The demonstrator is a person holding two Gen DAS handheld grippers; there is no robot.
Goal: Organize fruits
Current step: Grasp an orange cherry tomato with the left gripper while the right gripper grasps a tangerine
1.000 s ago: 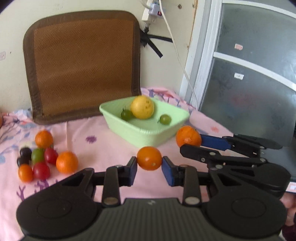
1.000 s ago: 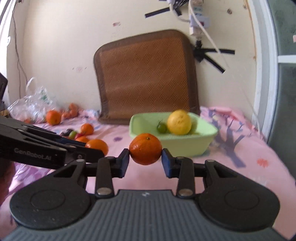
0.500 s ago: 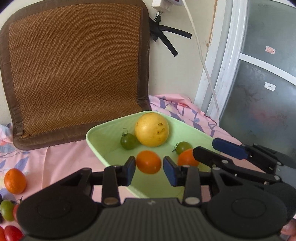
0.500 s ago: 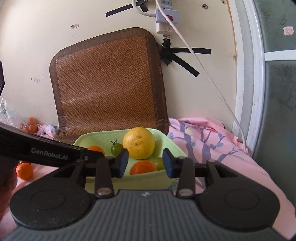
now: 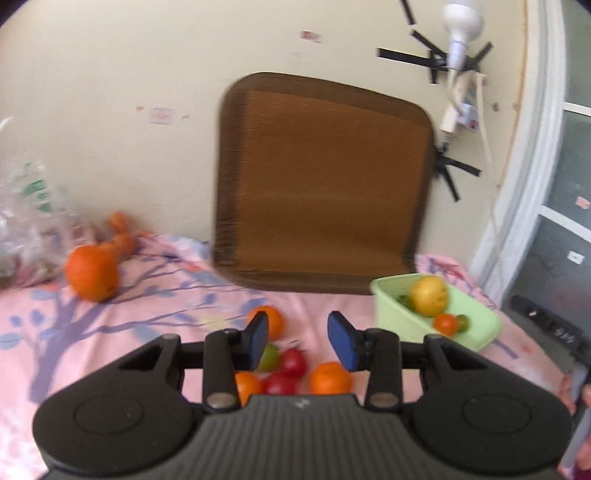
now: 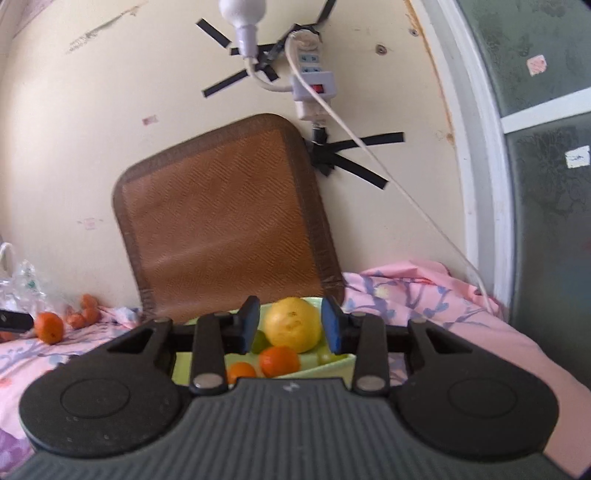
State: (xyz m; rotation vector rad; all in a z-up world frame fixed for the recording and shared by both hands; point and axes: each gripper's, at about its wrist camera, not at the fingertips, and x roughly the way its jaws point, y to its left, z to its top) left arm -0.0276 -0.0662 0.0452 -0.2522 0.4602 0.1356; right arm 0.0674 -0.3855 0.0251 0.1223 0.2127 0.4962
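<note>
left gripper [image 5: 298,339]: fingers spread, blue pads apart, nothing between them; hovers above loose fruit on pink cloth [image 5: 147,314]
loose pile [image 5: 291,373]: near, just under left gripper; two red tomatoes, one green one, orange fruit at each end, all touching or just beside each other
single orange [image 5: 271,321]: just beyond pile, partly hidden by left finger
right gripper [image 6: 290,328]: fingers released, empty; above near edge of green bowl [image 6: 332,363]
bowl contents, right wrist view: two small oranges [image 6: 279,361] near side, one partly hidden by gripper body; big yellow fruit [image 6: 293,325] behind them, seen through finger gap; green tomatoes at its left and right
bowl, left wrist view: right of pile, well apart; yellow fruit [image 5: 429,296], orange and green ones inside
big orange [image 5: 92,272]: far left on cloth, near plastic bag [image 5: 26,229]; smaller orange pieces behind it, blurred
woven mat [image 5: 321,184]: far, leaning upright against wall behind bowl
wall: black tape strips, bulb [image 6: 245,14], power strip [image 6: 312,79] with white cable running down right
door frame with frosted glass [image 6: 546,184]: far right
</note>
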